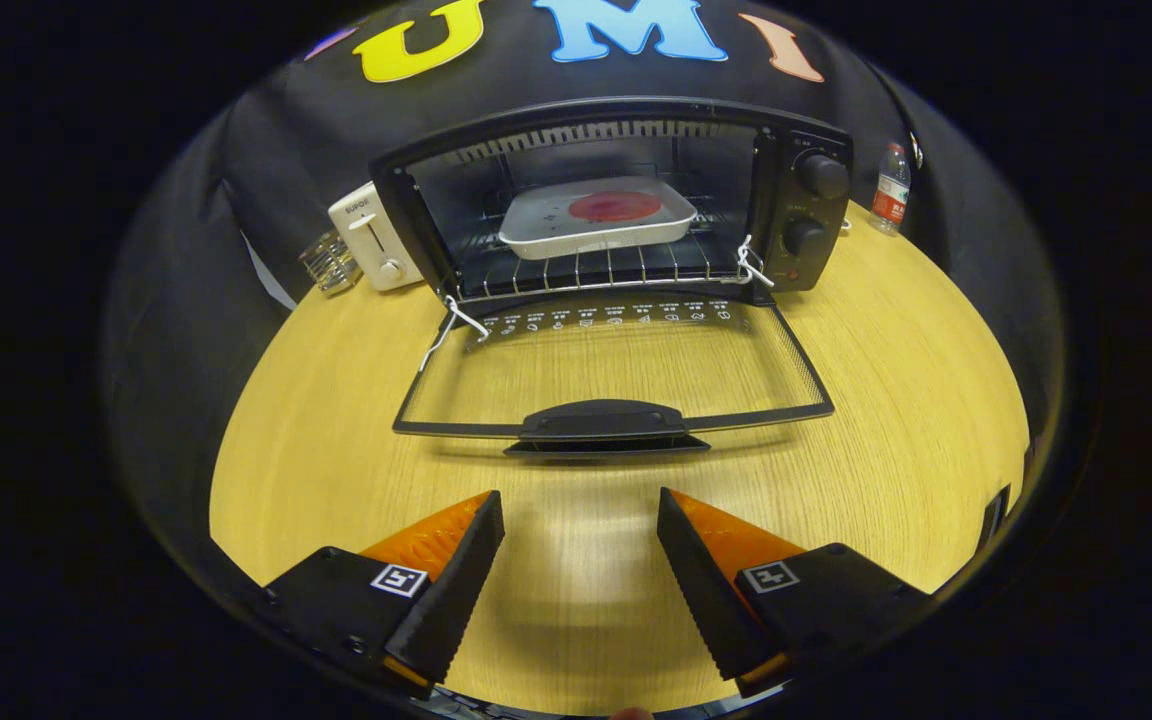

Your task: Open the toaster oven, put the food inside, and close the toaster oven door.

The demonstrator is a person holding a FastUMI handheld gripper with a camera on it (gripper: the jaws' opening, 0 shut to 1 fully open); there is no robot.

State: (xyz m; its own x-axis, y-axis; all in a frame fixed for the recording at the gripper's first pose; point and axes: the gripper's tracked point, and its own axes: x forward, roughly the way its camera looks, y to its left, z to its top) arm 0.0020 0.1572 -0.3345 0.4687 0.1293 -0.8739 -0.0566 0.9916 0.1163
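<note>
The black toaster oven (616, 200) stands at the far side of the pale wooden table (886, 400), its glass door (611, 375) folded down flat toward the gripper (581, 560). A white rectangular tray (536, 235) carrying a round red slice of food (614, 207) sits on the wire rack (596, 268) inside. The gripper's 2 fingers hover spread apart over bare table, just short of the door's black handle (604, 420), pinching nothing. A white toaster (373, 235) stands left of the oven and a clear water bottle (891, 190) right of it.

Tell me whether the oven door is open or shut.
Open: the door lies flat on the table, tray visible inside; the open gripper holds nothing.
</note>
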